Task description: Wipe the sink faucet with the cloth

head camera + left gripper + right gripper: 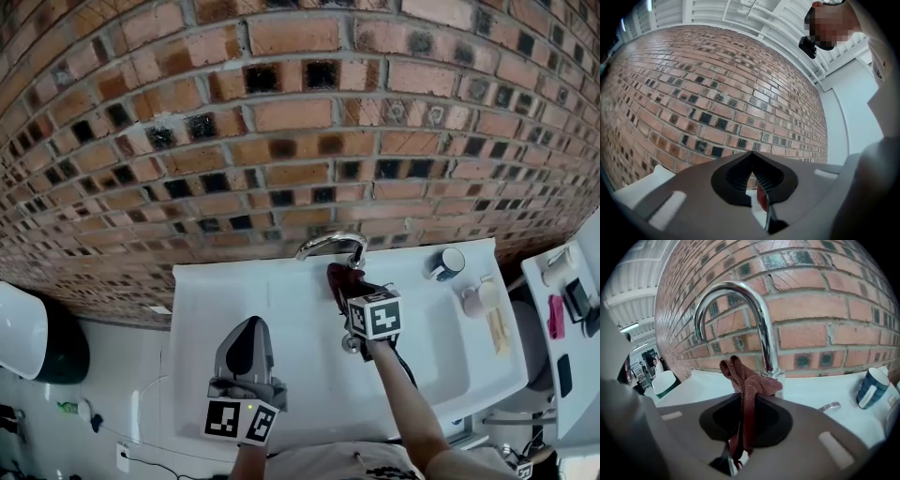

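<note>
Right now we are holding the right gripper (743,404) up to the chrome faucet (761,315), and its jaws are clamping a reddish-brown cloth (749,383). The cloth is bunching up above the jaw tips and hanging down between them. It is sitting just in front of the foot of the faucet's upright stem; we are not able to tell whether it is touching the metal. The faucet is arching over the white sink (281,309), which is standing against a brick wall (281,122). We are holding the left gripper (249,330) over the front left part of the sink, well apart from the faucet, with its jaws pressing together on nothing. A blue-and-white mug (871,386) is sitting on the sink's rim, off to the right of the faucet.
</note>
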Available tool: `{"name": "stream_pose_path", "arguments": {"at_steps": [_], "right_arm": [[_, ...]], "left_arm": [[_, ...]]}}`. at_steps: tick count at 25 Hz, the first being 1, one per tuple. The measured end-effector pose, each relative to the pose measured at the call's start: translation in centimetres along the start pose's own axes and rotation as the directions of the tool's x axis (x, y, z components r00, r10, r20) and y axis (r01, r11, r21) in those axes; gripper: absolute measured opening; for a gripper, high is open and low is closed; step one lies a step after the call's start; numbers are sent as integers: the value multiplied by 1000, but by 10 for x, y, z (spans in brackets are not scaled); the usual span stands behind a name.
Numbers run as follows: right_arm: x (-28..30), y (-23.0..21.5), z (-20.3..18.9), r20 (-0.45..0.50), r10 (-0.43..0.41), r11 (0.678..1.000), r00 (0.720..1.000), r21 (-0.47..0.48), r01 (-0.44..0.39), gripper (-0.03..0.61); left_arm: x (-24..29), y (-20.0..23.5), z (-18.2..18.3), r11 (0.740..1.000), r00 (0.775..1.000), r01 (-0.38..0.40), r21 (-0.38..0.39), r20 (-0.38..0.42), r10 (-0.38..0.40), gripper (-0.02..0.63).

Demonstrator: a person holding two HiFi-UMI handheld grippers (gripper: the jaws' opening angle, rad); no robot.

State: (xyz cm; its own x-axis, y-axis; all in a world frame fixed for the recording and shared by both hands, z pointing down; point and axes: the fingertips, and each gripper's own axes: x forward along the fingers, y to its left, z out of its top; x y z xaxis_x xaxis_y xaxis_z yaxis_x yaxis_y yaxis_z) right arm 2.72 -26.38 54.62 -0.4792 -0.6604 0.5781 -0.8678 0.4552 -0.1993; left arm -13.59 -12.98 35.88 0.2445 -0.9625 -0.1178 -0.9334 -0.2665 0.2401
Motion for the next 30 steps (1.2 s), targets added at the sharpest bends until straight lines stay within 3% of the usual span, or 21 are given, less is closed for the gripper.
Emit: {"name": "stream_pose_path", "arguments": {"at_steps": [9, 18, 25, 30], "right_arm": [[-20, -16, 7, 43, -48, 997, 998, 55, 46, 51], [-43, -21, 51, 198, -94, 993, 976, 89, 78, 50], [-72, 7, 103, 348, -38, 999, 937, 40, 26, 51], [-73, 37, 118, 364, -1, 999, 931, -45, 19, 51]], "left_arm": [[1, -6, -1, 1000, 1000, 17, -4, 3, -17, 5], [-2, -3, 3, 1000, 1000, 12, -3, 14, -12, 5], [-3, -4, 4, 1000, 1000, 13, -5, 22, -13, 5], [-5, -3, 6, 1000, 1000, 10, -4, 22, -10, 5]]}}
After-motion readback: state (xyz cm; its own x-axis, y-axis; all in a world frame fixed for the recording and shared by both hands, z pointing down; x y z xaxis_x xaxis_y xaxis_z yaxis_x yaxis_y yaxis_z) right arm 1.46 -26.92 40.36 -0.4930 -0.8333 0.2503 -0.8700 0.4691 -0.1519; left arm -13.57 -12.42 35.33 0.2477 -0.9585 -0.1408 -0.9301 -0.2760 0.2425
